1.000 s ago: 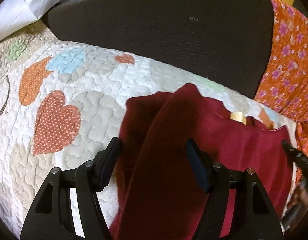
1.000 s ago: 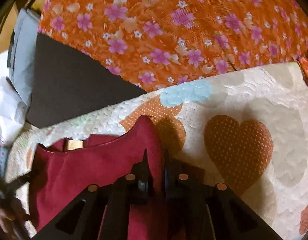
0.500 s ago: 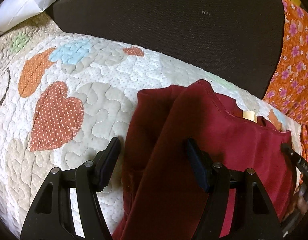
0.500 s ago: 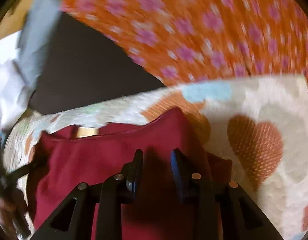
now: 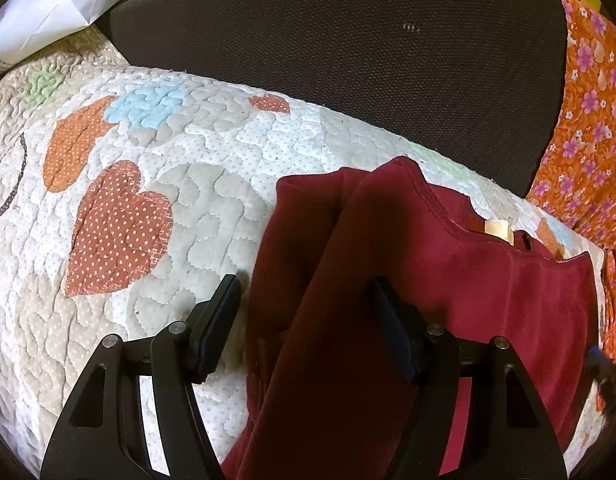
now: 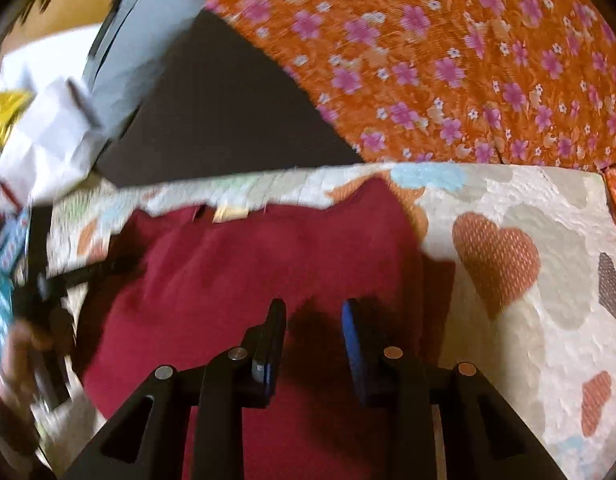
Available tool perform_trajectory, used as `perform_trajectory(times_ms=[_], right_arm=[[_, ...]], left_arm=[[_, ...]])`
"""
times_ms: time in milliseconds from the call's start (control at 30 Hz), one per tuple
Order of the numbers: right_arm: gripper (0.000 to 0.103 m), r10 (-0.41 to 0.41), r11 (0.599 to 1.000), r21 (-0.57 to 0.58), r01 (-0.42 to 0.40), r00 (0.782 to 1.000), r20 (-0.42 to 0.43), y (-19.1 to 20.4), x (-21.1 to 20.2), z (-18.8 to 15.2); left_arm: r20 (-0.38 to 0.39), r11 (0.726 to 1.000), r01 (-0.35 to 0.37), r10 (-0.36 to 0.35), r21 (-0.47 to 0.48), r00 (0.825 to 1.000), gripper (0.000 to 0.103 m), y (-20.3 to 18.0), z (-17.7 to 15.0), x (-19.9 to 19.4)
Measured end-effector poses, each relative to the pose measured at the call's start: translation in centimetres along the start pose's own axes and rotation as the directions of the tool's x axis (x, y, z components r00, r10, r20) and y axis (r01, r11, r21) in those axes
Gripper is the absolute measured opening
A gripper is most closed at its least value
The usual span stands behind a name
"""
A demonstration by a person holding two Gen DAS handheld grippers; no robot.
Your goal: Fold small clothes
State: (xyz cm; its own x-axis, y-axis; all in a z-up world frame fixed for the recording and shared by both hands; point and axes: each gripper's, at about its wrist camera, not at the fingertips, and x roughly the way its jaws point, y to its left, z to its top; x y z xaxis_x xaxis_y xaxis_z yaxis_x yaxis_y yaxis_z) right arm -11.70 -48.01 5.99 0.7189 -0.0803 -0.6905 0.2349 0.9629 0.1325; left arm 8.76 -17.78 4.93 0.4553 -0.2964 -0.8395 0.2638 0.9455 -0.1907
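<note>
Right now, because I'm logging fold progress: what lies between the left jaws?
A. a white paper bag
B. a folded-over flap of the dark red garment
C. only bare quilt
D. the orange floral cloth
B: in the left wrist view the dark red garment has a flap running up between the open jaws of the left gripper, over the quilt.

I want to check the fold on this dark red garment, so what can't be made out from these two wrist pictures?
- Lower part of the dark red garment: cut off by the bottom edge and covered by the left hand-held gripper, left wrist view.
- Tan neck label: too small to read.
- Left side of the right wrist view: motion blur smears the white crumpled paper.
- Garment under the right hand-held gripper: in shadow.
</note>
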Motion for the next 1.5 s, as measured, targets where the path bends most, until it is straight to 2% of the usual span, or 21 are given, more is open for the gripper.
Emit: perform_trajectory(times_ms=[133, 233, 400, 533, 667, 733, 800, 833, 967, 1067, 1200, 1300, 1367, 1433, 1500], right_arm=[[0.028, -0.031, 1.0, -0.009, 0.03, 0.997, -0.065, -0.5, 2.4, -1.7], [0.028, -0.045, 0.999, -0.021, 0.044, 0.996, -0.074, -0.2, 1.9, -1.4], [0.028, 0.029, 1.0, -0.01, -0.03, 0.997, -0.078, 1.0, -0.6, -1.7], [0.029, 0.026, 0.999, -0.038, -0.03, 0.995, -0.092, 2.0, -1.4, -3.2], [0.032, 0.006, 0.998, -0.063, -0.016, 0.986, -0.164, 2.2, 0.5, -5.0], [0.033, -0.018, 0.997, -0.08, 0.005, 0.987, -0.159, 2.7, 0.6, -5.2], [0.033, -0.005, 0.998, -0.065, -0.005, 0.987, -0.161, 3.4, -0.1, -4.3], [0.033, 0.06, 0.997, -0.04, -0.066, 0.99, -0.129, 4.1, -0.9, -3.5], [0.035, 0.177, 0.982, -0.043, -0.183, 0.979, -0.105, 8.0, -1.1, -0.7], [0.037, 0.274, 0.96, -0.025, -0.279, 0.954, -0.12, 12.0, 1.4, 1.9], [0.038, 0.328, 0.944, 0.014, -0.329, 0.936, -0.131, 15.8, 5.5, 4.6], [0.038, 0.319, 0.946, 0.0, -0.324, 0.932, -0.169, 18.4, 8.6, 5.8], [0.033, 0.275, 0.954, -0.073, -0.291, 0.945, -0.177, 20.2, 10.4, 6.5], [0.028, 0.179, 0.969, -0.141, -0.202, 0.971, -0.16, 21.5, 11.9, 7.1], [0.023, 0.192, 0.969, -0.126, -0.214, 0.968, -0.164, 21.6, 13.3, 7.6]], left_arm=[[0.0, 1.0, -0.014, 0.014, 0.002, 1.0, 0.068, -0.4, -0.4, -0.9], [0.003, 1.0, -0.007, 0.007, 0.005, 1.0, 0.068, -1.0, -1.2, -2.5], [-0.021, 1.0, 0.007, -0.007, 0.008, 1.0, 0.068, -1.4, -2.9, -5.3], [-0.024, 0.999, 0.028, -0.029, -0.042, 0.999, 0.068, -0.1, -5.7, -8.0], [-0.049, 0.999, -0.016, 0.014, -0.042, 0.999, 0.068, 1.3, -8.4, -8.8], [-0.061, 0.998, -0.028, 0.024, -0.063, 0.998, 0.068, 2.3, -9.2, -8.7], [-0.071, 0.995, -0.027, 0.02, -0.096, 0.997, 0.068, 3.3, -9.6, -8.1], [-0.074, 0.994, -0.03, 0.022, -0.104, 0.997, 0.068, 3.6, -9.7, -7.7], [-0.095, 0.992, -0.018, 0.006, -0.128, 0.995, 0.068, 4.3, -9.4, -6.5], [-0.084, 0.994, -0.018, 0.009, -0.106, 0.996, 0.068, 3.9, -9.1, -6.4], [-0.106, 0.992, -0.004, -0.01, -0.126, 0.994, 0.068, 4.2, -8.8, -5.8], [-0.125, 0.989, 0.016, -0.035, -0.147, 0.992, 0.069, 4.8, -8.7, -5.4], [-0.128, 0.99, 0.019, -0.038, -0.14, 0.991, 0.07, 4.8, -8.6, -5.3], [-0.13, 0.99, 0.022, -0.04, -0.139, 0.991, 0.07, 4.8, -8.5, -5.3], [-0.128, 0.99, 0.02, -0.038, -0.136, 0.991, 0.07, 4.8, -8.3, -5.3]])
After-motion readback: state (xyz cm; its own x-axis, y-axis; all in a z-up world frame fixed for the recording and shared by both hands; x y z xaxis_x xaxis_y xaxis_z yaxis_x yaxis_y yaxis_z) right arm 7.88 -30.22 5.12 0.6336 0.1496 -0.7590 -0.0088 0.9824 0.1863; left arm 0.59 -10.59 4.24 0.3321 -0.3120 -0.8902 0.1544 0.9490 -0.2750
